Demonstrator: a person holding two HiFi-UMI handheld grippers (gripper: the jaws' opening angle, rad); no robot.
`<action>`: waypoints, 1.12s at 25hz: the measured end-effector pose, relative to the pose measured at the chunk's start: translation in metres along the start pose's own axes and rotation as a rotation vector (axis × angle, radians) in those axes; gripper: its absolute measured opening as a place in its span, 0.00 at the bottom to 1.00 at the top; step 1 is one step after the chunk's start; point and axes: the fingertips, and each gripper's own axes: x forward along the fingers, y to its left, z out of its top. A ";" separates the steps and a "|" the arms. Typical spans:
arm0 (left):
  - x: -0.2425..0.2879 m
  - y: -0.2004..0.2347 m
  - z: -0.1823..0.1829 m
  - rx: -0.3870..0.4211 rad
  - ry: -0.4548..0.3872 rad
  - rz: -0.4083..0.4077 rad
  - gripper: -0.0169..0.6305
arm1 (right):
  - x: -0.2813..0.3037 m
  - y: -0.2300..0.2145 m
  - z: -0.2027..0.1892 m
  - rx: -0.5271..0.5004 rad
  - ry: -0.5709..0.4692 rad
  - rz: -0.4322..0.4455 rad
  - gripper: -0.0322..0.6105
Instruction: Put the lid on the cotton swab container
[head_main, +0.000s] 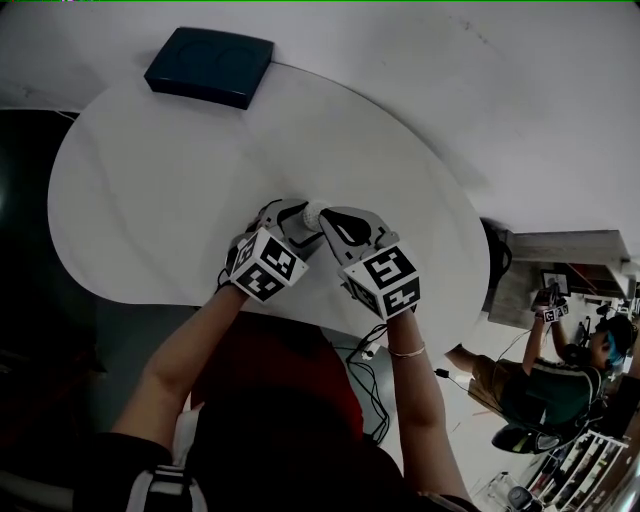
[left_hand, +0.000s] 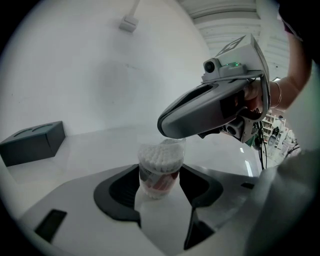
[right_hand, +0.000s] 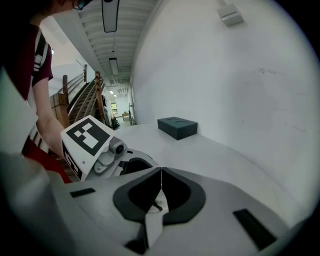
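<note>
The left gripper (left_hand: 159, 192) has its jaws partly closed on the container (left_hand: 159, 172), the dark pads pressing on either side of its clear wall. It is held upright over the table (head_main: 150, 200), a little in from the near edge; whether its base touches the top cannot be told. It is full, and the white swab heads stand level with or just above the rim. The right gripper (right_hand: 160, 195) has its jaws almost together, pinching something thin and clear, which by its place over the swabs looks to be the lid (left_hand: 175, 145). The lid hangs tilted at the far side of the mouth, touching or just above the swabs, not yet seated. The main risk is likely the tilt: pressed down at this angle, one edge could catch on the swab heads or ride outside the rim, and the lid would jam crooked. The pinch is on a thin edge, so a downward push may also make the lid pivot or slip out of the jaws. Too hard a push could drive the container down through the left pads or tip it, spilling swabs. The box (head_main: 210, 65) sits well apart and poses no trouble.
</note>
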 end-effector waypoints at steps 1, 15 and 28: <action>0.000 0.000 0.000 0.001 0.000 0.000 0.44 | 0.000 0.002 -0.001 -0.004 0.005 0.005 0.07; -0.001 -0.003 0.001 0.013 0.000 -0.013 0.44 | 0.005 0.010 -0.008 -0.119 0.084 -0.023 0.07; -0.001 -0.002 -0.001 0.015 -0.003 -0.010 0.44 | 0.007 0.010 -0.009 -0.093 0.073 -0.027 0.07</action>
